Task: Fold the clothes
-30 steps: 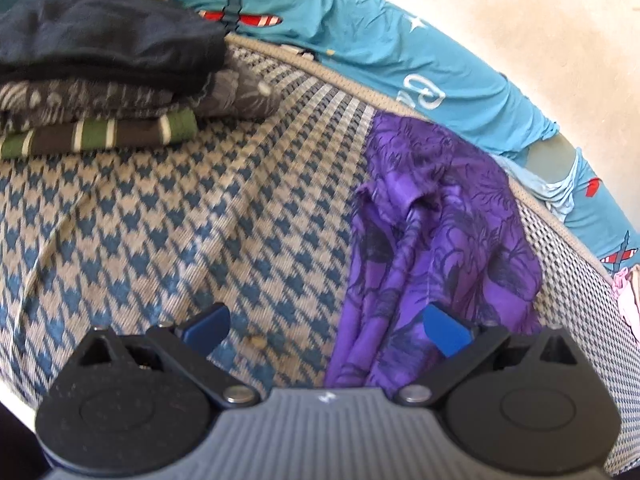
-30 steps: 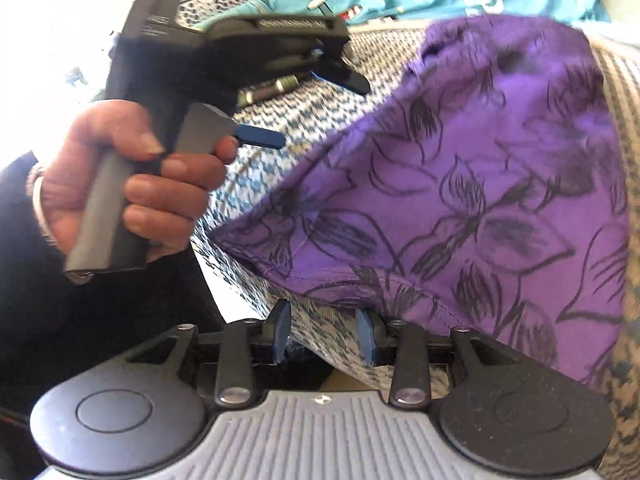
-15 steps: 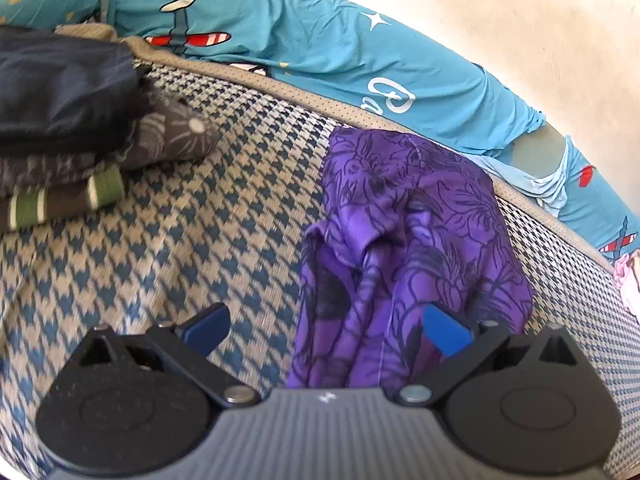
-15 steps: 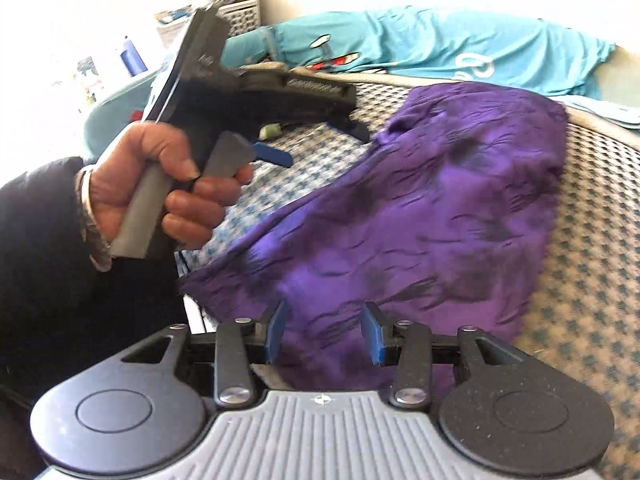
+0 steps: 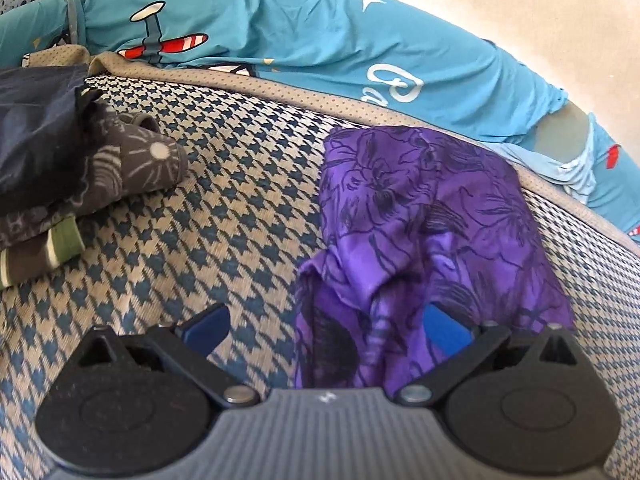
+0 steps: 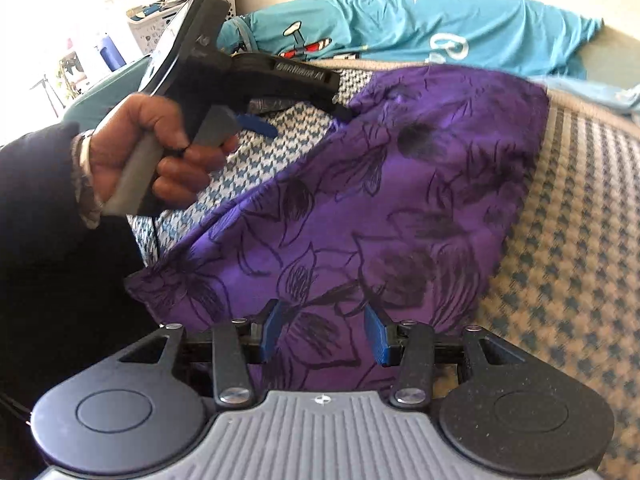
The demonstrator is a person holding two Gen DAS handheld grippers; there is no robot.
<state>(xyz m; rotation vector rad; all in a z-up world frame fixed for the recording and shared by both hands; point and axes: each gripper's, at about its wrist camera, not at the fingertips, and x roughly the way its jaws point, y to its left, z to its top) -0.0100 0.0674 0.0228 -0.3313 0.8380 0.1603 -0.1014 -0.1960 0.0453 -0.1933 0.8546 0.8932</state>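
Fold in progress. A purple floral garment (image 5: 420, 220) lies partly folded and rumpled on the houndstooth-covered bed (image 5: 240, 208); 1 stack of folded clothes (image 5: 60, 160) sits well apart. Left gripper (image 5: 326, 320) spread wide, empty; right gripper (image 6: 326, 332) opening above the cloth, gripping nothing. Teal shirt (image 5: 320, 40) apparently unfolded.

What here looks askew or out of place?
The purple garment lies bunched, with a rumpled ridge down its middle, unlike the neat folded stack beside it. A teal shirt sprawls unfolded along the back edge. Nothing looks damaged or spilled.
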